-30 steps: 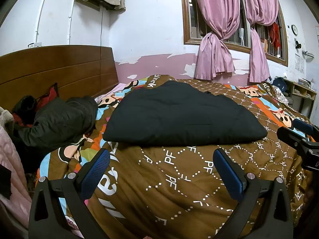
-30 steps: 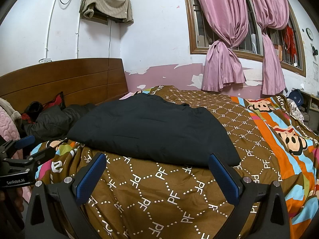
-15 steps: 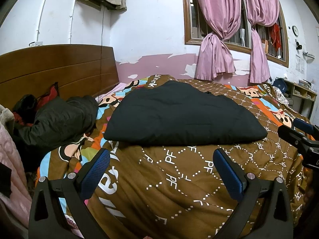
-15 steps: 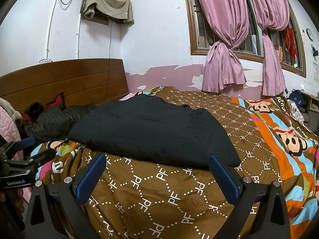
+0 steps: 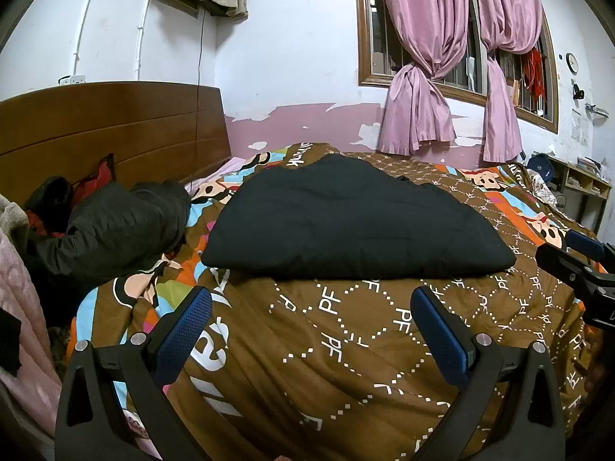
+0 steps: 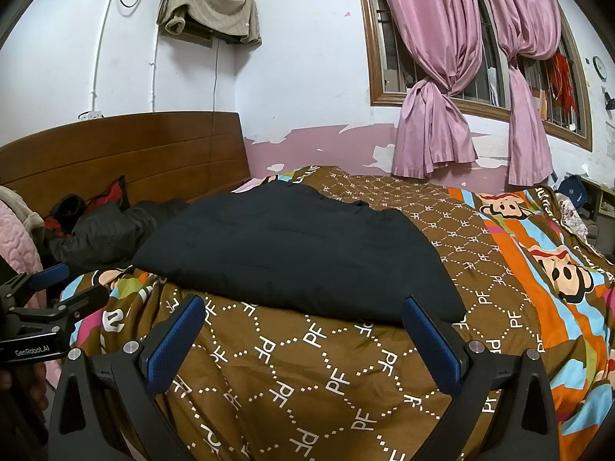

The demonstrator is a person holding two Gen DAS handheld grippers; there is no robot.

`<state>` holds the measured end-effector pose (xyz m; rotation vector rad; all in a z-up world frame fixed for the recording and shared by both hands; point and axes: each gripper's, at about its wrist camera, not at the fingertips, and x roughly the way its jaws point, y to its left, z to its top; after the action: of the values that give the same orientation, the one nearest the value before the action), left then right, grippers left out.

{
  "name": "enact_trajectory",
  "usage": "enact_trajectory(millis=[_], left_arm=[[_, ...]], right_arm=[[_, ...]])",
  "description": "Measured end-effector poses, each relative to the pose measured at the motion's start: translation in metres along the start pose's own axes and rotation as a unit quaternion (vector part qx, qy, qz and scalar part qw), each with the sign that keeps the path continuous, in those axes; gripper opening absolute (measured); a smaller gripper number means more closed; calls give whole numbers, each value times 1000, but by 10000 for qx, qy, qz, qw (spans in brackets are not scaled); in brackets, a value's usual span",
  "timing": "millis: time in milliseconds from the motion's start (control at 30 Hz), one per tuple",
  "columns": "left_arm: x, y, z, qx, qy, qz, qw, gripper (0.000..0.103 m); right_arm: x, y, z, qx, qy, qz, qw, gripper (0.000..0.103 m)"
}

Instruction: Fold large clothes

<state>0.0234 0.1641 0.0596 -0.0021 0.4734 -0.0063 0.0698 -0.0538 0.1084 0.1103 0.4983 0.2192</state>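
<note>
A black garment [image 5: 346, 219], already folded into a thick, roughly rectangular pad, lies flat in the middle of the bed on a brown patterned bedspread [image 5: 346, 345] printed with white "PF" letters and cartoon monkey faces. The left gripper [image 5: 311, 309] hangs above the near part of the bedspread, short of the garment's front edge, its two blue-padded fingers spread wide with nothing between them. The right gripper [image 6: 301, 319] sits in much the same pose beside it, jaws released and empty, its fingertips close to the garment's near edge; whether they touch it cannot be told. Each gripper shows at the edge of the other's view, the right one at the far right of the left camera and the left one at the far left of the right camera. To the left of the folded garment, near the wooden headboard [image 5: 107, 123], a dark jacket [image 5: 119, 226] lies crumpled with something red [image 5: 96, 176] behind it. Pink curtains [image 5: 426, 77], tied in knots, hang at the window on the far wall, and a beige cloth [image 6: 211, 7] is draped over a fixture high up on the wall.
</note>
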Motion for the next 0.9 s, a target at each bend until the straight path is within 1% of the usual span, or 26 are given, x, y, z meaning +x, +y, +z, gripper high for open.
enact_trajectory(millis=[633,800,833,867,900], left_arm=[[-3,1,-1,-5,-28,-1,10000,101],[-3,4,-2,-82,26,-13,10000,101],[-3,4,-2,-99,32,10,9999,101],[-3,5,-2,-120,52,122,9998,101],[-3,6,-2,-134,58,337,9993,101]], right_arm=[[-1,-1,0,-20,13,15,10000,103],[-2,0,0,-25,13,8,10000,103],[-1,-1,0,-25,5,12,10000,103],[-1,0,0,-30,-8,6,10000,103],[-2,-2,-2,-33,-15,1,10000,103]])
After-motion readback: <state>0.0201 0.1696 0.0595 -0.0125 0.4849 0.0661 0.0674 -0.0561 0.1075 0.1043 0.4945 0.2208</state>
